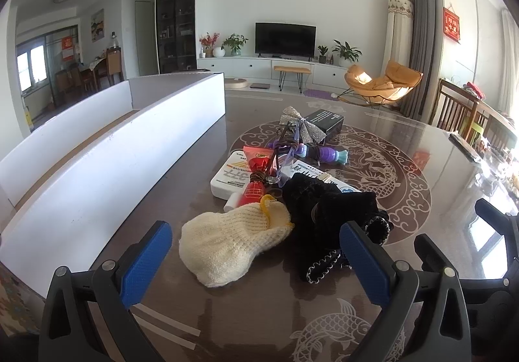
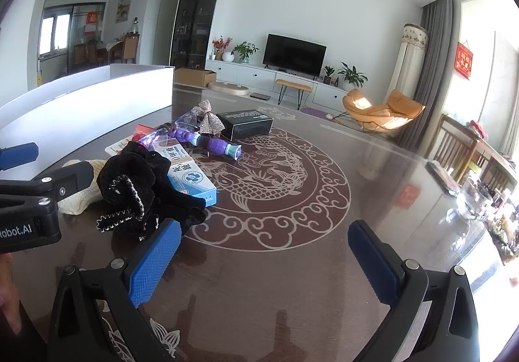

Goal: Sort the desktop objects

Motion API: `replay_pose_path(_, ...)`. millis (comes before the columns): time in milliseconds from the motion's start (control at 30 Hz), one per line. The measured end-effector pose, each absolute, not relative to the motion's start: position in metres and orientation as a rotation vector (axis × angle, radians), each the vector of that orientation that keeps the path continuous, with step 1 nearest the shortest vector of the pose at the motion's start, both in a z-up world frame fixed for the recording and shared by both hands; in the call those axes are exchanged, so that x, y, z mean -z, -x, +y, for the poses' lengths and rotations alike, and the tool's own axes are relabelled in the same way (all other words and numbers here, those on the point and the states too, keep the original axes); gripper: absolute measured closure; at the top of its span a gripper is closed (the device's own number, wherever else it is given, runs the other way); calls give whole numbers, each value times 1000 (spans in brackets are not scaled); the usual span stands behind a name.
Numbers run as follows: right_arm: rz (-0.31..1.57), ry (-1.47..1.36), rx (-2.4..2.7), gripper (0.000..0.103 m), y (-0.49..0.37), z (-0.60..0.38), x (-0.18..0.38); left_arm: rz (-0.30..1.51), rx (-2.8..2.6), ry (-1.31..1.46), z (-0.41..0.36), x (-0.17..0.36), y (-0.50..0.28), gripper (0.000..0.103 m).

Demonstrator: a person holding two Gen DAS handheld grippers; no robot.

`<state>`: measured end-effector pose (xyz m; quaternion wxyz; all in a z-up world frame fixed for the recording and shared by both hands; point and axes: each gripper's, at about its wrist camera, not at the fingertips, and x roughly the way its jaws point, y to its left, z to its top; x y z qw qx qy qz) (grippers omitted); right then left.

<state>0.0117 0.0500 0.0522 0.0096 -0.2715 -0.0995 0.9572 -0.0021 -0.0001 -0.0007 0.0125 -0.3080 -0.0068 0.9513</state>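
A pile of objects lies on the dark patterned table [image 1: 405, 167]. In the left wrist view a cream knitted pouch [image 1: 232, 242] lies nearest, with a black velvet pouch [image 1: 327, 216] to its right. My left gripper [image 1: 256, 248] is open, its blue pads either side of the cream pouch, just short of it. Behind lie a white box [image 1: 228, 178], a red packet [image 1: 256, 177], a purple toy [image 1: 324, 154], a silver bow [image 1: 301, 126] and a black box [image 1: 324, 123]. My right gripper [image 2: 264, 251] is open and empty over bare table, right of the black pouch [image 2: 142, 186] and blue medicine box [image 2: 191, 178].
A long white open box [image 1: 107, 147] stands along the table's left side; it also shows in the right wrist view [image 2: 87, 99]. Glassware and clutter [image 2: 476, 199] sit at the table's far right edge. Wooden chairs [image 1: 454, 108] stand beyond.
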Motion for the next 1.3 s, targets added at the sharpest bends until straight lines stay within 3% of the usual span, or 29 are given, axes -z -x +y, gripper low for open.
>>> replay_pose_path(1300,-342,859,-2994,0,-11,45,-49,-43,-2952,969,-1,1,3,0)
